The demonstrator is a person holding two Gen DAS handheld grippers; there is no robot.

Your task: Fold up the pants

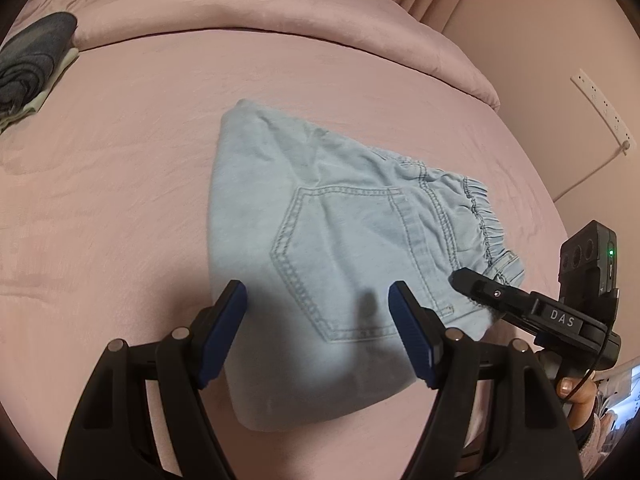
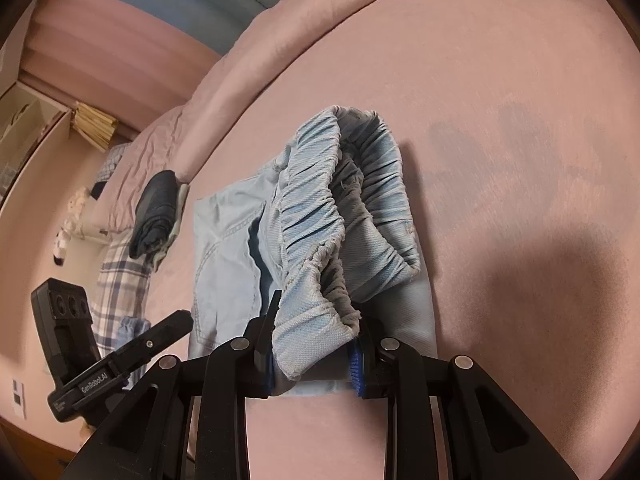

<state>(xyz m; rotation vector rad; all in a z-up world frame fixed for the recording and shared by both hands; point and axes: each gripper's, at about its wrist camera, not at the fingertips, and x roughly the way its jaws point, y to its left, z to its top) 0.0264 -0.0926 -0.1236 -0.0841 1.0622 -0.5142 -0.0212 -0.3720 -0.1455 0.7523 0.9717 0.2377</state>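
Light blue denim pants (image 1: 320,220) lie folded on the pink bed (image 1: 120,200), back pocket up, elastic waistband to the right. My left gripper (image 1: 318,292) hovers open over the near part of the pants, with nothing between its blue pads (image 1: 230,320). My right gripper (image 2: 316,332) is shut on the gathered waistband (image 2: 320,220) and holds that end raised and bunched above the folded pants (image 2: 224,240). In the left wrist view the right gripper (image 1: 464,280) reaches the waistband corner from the right. The left gripper (image 2: 160,332) shows at the lower left of the right wrist view.
A stack of dark folded clothes (image 1: 32,64) (image 2: 156,208) sits at the bed's far left. A rolled pink duvet (image 1: 280,12) runs along the back. A power strip (image 1: 604,112) hangs on the right wall. Plaid cloth (image 2: 120,280) lies beyond the bed edge.
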